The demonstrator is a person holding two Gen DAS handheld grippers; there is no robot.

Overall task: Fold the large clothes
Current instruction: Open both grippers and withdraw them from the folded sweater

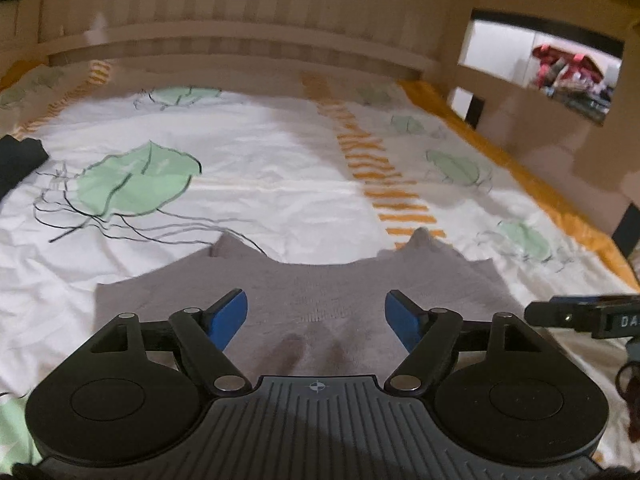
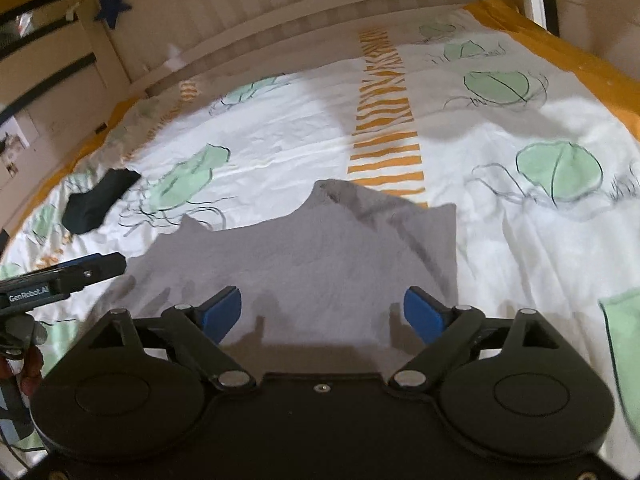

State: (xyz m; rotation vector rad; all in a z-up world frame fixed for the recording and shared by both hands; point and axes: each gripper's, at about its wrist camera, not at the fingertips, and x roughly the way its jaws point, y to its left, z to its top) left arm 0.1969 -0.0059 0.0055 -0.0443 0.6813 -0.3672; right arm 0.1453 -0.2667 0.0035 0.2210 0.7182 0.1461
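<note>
A grey garment [image 1: 320,292] lies spread flat on the white bedsheet [image 1: 256,168], two small peaks standing up along its far edge. My left gripper [image 1: 316,312] hovers over its near part, open, blue pads wide apart and nothing between them. In the right wrist view the same grey garment [image 2: 312,256] shows a folded flap at its right side. My right gripper [image 2: 322,310] is open above it, nothing between its pads. Each gripper's tip appears at the side of the other's view: the right one [image 1: 580,316], the left one [image 2: 72,276].
A dark folded cloth [image 2: 98,200] rests on the sheet at the left. The sheet has green leaf prints and an orange striped band [image 2: 386,136]. A beige slatted headboard [image 1: 256,12] stands behind, and a beige side panel [image 1: 552,132] borders the right.
</note>
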